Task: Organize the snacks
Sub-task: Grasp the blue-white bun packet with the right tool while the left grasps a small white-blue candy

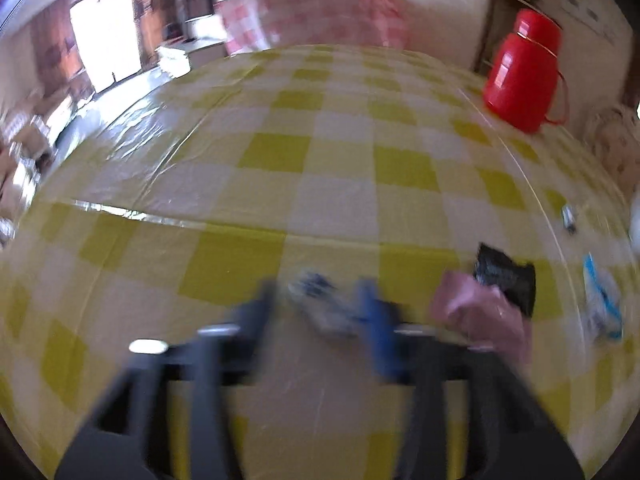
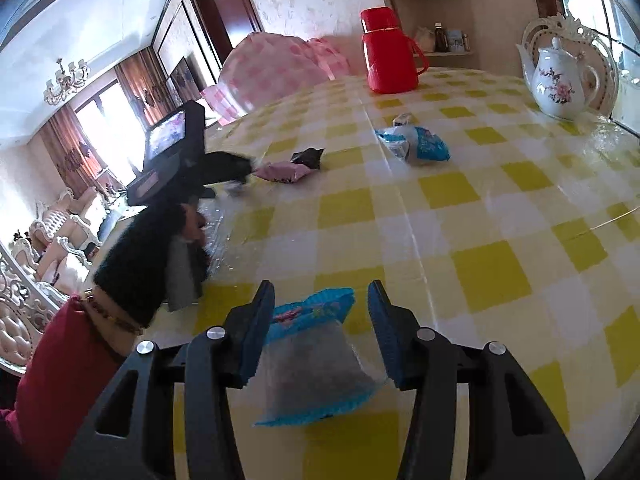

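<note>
Five snack packets, two grippers, one red flask (image 2: 386, 52) on the checked table (image 2: 460, 216).

Right gripper (image 2: 320, 320), nearest the camera and far from the flask, has its jaws apart around one blue packet (image 2: 312, 360), pad contact unclear. Left gripper (image 1: 320, 300), jaws narrowed around a small blurred packet (image 1: 320, 304), grip not discernible. A pink packet (image 2: 282, 171), black packet (image 2: 308, 157) and blue-white packet (image 2: 416, 145) lie nearer the flask.

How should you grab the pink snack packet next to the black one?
Pinch the pink snack packet across its puffy middle, coming down from above. It lies flat on the checked tablecloth, and the black packet touches its far end, so an end-on approach looks crowded.
</note>
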Action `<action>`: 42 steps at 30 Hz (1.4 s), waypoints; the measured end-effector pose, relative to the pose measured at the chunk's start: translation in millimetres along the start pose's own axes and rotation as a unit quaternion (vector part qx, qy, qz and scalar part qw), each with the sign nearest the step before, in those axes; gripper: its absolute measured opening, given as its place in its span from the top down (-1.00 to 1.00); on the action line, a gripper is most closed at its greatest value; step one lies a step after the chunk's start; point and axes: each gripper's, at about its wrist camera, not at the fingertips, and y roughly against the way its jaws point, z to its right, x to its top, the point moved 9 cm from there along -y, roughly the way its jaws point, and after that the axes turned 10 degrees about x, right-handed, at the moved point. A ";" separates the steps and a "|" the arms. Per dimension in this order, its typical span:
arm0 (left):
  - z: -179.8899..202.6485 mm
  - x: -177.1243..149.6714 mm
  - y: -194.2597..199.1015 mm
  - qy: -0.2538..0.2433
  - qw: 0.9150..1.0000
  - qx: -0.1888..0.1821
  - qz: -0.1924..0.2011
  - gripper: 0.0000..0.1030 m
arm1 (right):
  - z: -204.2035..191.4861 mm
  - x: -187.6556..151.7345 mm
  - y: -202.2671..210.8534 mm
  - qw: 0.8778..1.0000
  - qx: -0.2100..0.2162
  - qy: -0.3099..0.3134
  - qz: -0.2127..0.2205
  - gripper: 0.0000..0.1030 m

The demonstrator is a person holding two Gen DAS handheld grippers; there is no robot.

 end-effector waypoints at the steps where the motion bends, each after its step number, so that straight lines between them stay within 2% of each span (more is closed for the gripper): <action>1: -0.9 -1.7 1.1 -0.005 1.000 -0.011 0.001 0.36 | 2.3 0.3 0.1 1.000 -0.003 -0.002 0.000 0.06; 3: -3.1 -4.5 3.3 -0.014 1.000 -0.024 0.004 0.36 | 7.5 0.8 0.9 1.000 -0.010 -0.011 0.002 0.04; 5: -3.2 -7.3 4.5 -0.027 0.999 -0.022 0.006 0.34 | 11.1 -0.1 0.2 1.000 -0.011 -0.020 -0.001 0.03; 7: -2.1 -9.6 6.5 -0.036 0.999 -0.017 0.010 0.36 | 14.1 -0.9 -2.1 1.000 -0.013 -0.018 -0.004 -0.06; 9: -1.0 -12.4 8.8 -0.052 0.998 -0.013 0.014 0.38 | 18.1 -1.6 -6.2 1.000 -0.022 -0.009 -0.009 -0.25; 12: -5.3 -19.8 16.0 -0.049 0.998 -0.042 0.013 0.38 | 21.4 -5.4 -15.6 0.999 -0.028 0.012 -0.033 -0.45; 15: -14.1 -27.3 28.2 -0.033 0.997 -0.069 0.013 0.38 | 6.2 -9.1 -19.6 0.999 0.002 0.025 -0.041 -0.58; 17: -22.5 -31.4 43.1 -0.022 0.996 -0.086 0.021 0.38 | -7.3 -14.3 -24.9 0.997 0.008 0.054 -0.054 -0.65; 19: -29.6 -36.3 56.5 -0.017 0.995 -0.098 0.029 0.38 | -18.7 -22.8 -37.8 0.992 -0.009 0.099 -0.081 -0.68; 22: -35.5 -44.8 75.5 0.000 0.990 -0.137 0.031 0.38 | -25.1 -33.1 -55.4 0.983 -0.032 0.134 -0.124 -0.64; 23: -34.6 -48.6 83.5 0.003 0.986 -0.161 0.032 0.38 | -25.8 -34.5 -57.2 0.981 -0.038 0.140 -0.128 -0.45; 24: -34.0 -52.0 88.8 0.003 0.985 -0.172 0.034 0.38 | -24.9 -33.4 -55.6 0.982 -0.041 0.140 -0.124 -0.12; 26: -35.3 -58.4 98.1 0.001 0.983 -0.179 0.040 0.38 | -21.5 -30.4 -49.1 0.984 -0.041 0.131 -0.110 0.01; 28: -35.6 -66.9 109.2 -0.004 0.981 -0.188 0.051 0.38 | -16.4 -21.6 -34.9 0.989 -0.055 0.119 -0.072 0.02; 30: -37.3 -74.5 118.4 -0.008 0.979 -0.194 0.061 0.38 | -13.6 -14.7 -23.5 0.992 -0.052 0.106 -0.042 0.02; 36: -40.8 -96.0 147.5 -0.020 0.975 -0.203 0.093 0.38 | -8.8 -11.8 -8.6 0.999 -0.028 0.042 -0.014 0.02; 42: -44.8 -120.9 169.2 -0.034 0.973 -0.199 0.110 0.38 | -20.0 -20.9 9.5 1.000 -0.014 0.020 0.005 0.02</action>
